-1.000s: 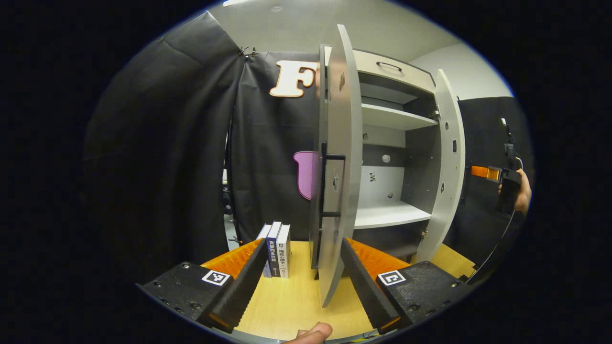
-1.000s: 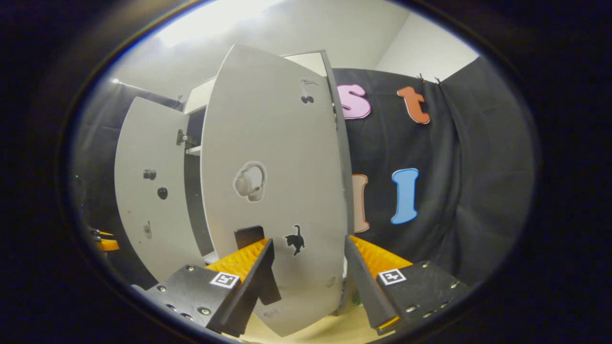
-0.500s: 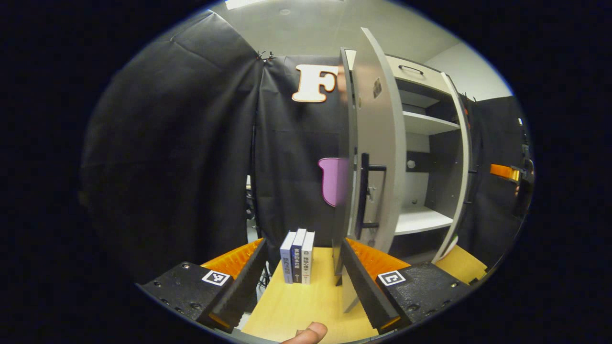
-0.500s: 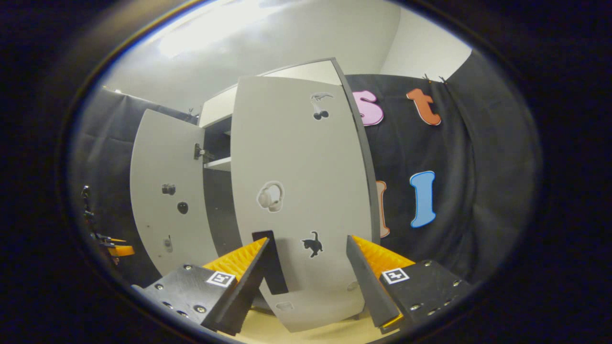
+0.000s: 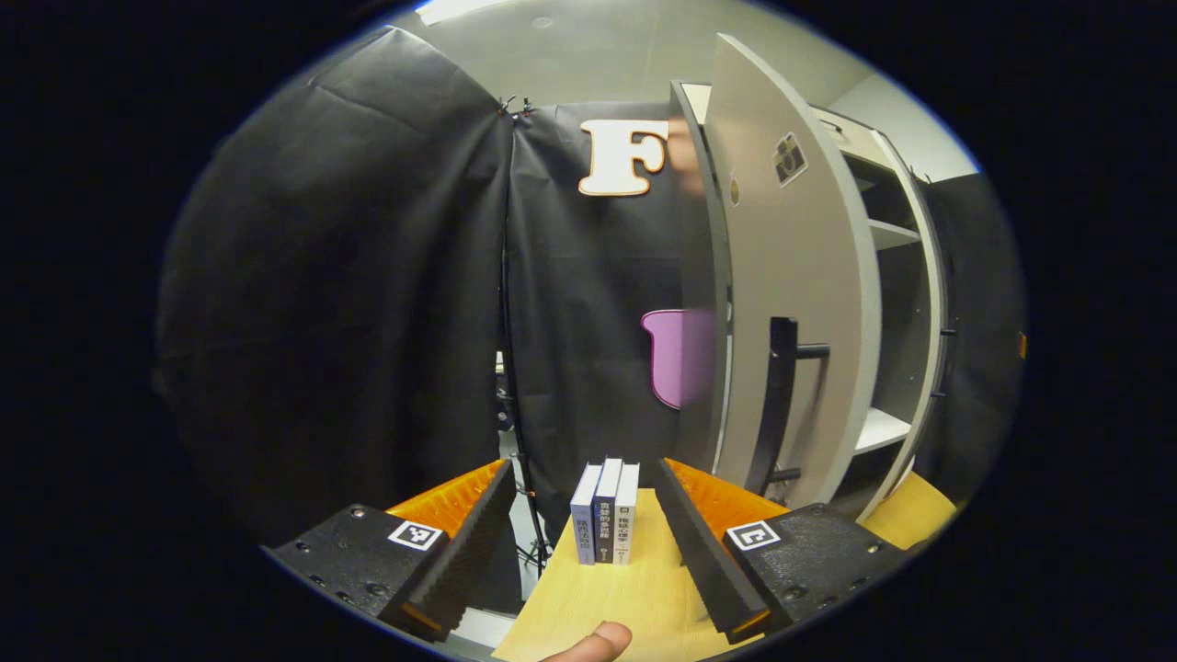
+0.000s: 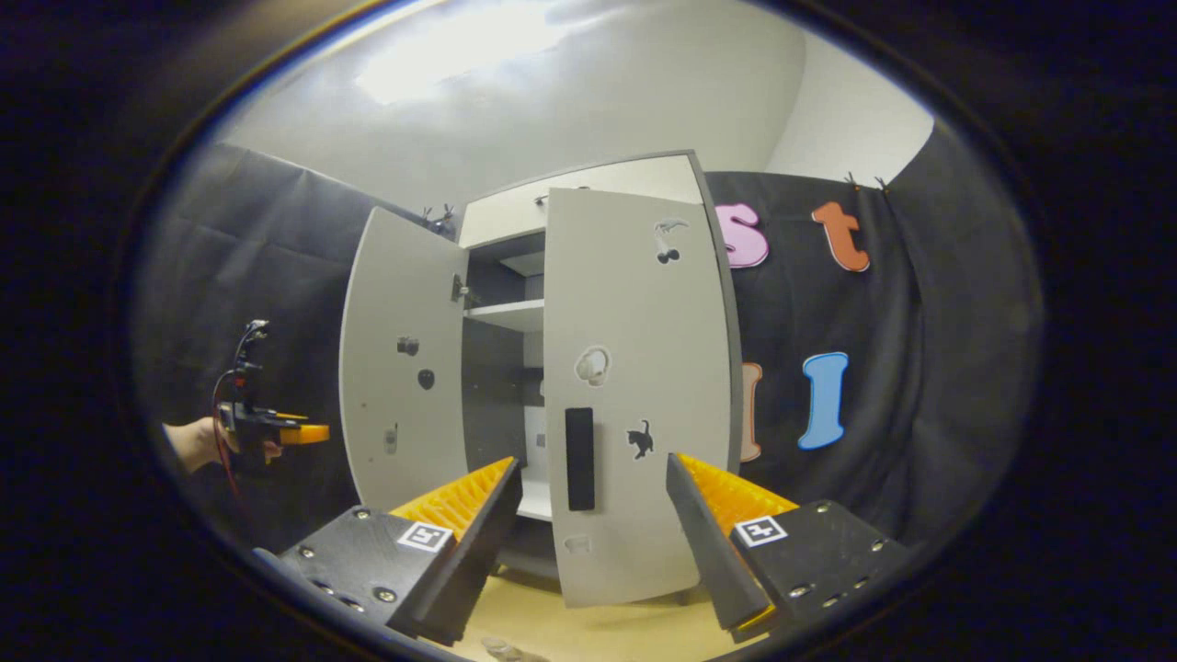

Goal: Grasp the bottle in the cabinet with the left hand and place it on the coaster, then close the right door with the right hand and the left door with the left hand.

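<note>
The grey cabinet's left door (image 5: 791, 303) stands open, its outer face and black handle (image 5: 777, 414) just right of my left gripper (image 5: 584, 542), which is open and holds nothing. White shelves (image 5: 878, 428) show past the door's edge. In the right gripper view the right door (image 6: 644, 386) with its black handle (image 6: 579, 458) is swung most of the way toward the cabinet, while the left door (image 6: 405, 368) hangs wide open. My right gripper (image 6: 593, 542) is open, apart from that door. The left gripper (image 6: 308, 432), held by a hand, shows beyond the left door.
Three books (image 5: 605, 510) stand upright on the wooden table (image 5: 634, 588) just ahead of the left gripper. Black cloth walls close in on both sides. A small clear thing (image 6: 501, 649) sits at the bottom edge of the right gripper view; I cannot tell what.
The right gripper has drawn back from the right door, which has swung further toward the cabinet. The left gripper has shifted left, round to the left door's outer face.
</note>
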`<state>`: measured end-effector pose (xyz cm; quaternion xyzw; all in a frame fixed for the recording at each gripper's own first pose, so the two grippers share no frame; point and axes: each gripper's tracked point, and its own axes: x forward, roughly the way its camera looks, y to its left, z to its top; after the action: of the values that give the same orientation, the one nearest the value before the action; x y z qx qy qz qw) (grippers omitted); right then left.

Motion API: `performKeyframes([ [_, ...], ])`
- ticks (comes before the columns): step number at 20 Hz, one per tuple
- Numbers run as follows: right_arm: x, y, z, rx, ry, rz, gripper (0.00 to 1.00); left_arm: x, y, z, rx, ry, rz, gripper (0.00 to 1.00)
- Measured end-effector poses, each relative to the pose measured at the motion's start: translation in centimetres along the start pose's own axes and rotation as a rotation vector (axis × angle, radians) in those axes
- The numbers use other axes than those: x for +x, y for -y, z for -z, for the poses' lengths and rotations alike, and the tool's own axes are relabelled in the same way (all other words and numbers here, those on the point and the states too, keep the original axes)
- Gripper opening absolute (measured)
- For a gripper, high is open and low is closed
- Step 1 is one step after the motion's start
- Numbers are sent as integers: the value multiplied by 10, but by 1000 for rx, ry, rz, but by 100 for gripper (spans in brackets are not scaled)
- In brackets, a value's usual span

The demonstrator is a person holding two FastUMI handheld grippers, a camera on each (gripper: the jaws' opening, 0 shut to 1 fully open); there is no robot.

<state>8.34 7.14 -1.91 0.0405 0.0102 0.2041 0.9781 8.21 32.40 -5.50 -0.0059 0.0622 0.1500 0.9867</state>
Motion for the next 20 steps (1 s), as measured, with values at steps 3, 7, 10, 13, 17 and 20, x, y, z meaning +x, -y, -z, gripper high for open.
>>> performKeyframes([
  [3, -38, -8, 10, -1, -9, -12, 96, 15, 12, -6, -36, -12, 4, 96],
  [7, -90, 12, 18, -48, -21, 61, 95, 27, 59, -24, -13, 27, 102, 100],
  [10, -122, 31, 23, -30, -38, 114, 92, 25, 67, -29, -13, 46, 89, 87],
  [13, -151, 39, 28, -15, -40, 161, 95, 22, 90, -27, -29, 17, 137, 87],
  [17, -171, 47, 30, -4, -14, 205, 96, 16, 122, -27, -4, 8, 177, 89],
  [20, -177, 51, 31, 5, -24, 223, 96, 15, 133, -29, 9, 27, 177, 89],
])
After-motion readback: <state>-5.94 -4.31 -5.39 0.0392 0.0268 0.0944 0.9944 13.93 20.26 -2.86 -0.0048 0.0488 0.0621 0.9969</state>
